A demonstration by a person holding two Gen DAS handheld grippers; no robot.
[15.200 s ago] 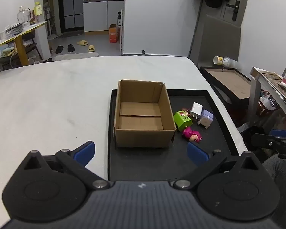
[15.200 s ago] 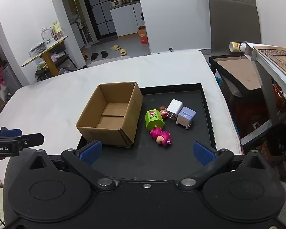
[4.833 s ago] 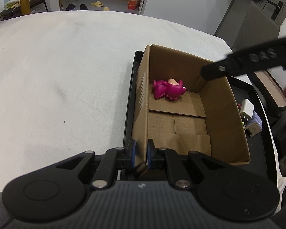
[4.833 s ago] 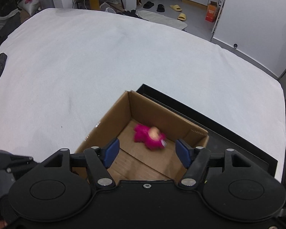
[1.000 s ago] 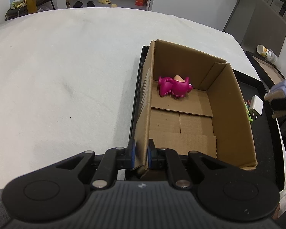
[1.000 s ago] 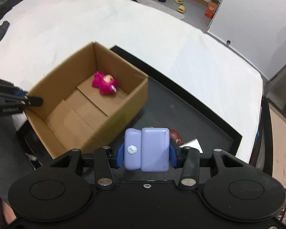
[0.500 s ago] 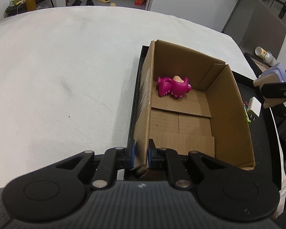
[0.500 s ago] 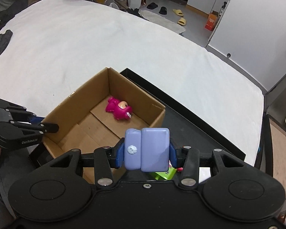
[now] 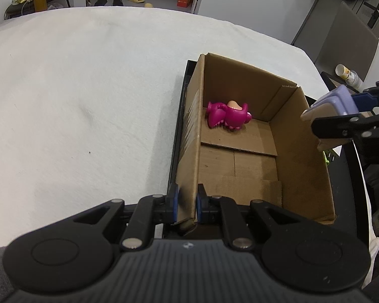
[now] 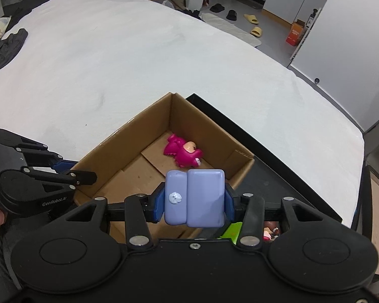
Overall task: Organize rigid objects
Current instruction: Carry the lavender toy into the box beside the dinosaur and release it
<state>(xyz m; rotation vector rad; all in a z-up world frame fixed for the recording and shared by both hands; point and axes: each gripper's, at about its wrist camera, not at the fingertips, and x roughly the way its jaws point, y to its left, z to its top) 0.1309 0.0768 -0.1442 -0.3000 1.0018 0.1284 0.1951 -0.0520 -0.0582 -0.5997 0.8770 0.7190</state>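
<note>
Above the cardboard box, the right gripper clamps a lilac block; the left gripper pinches the box's wall, jaws nearly closed.

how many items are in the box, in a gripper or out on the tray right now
In the cardboard box: 1, pink toy
In the right gripper: 1, lilac block
On the black tray: 2 partly visible, green item, small figure
Total: 4
</note>
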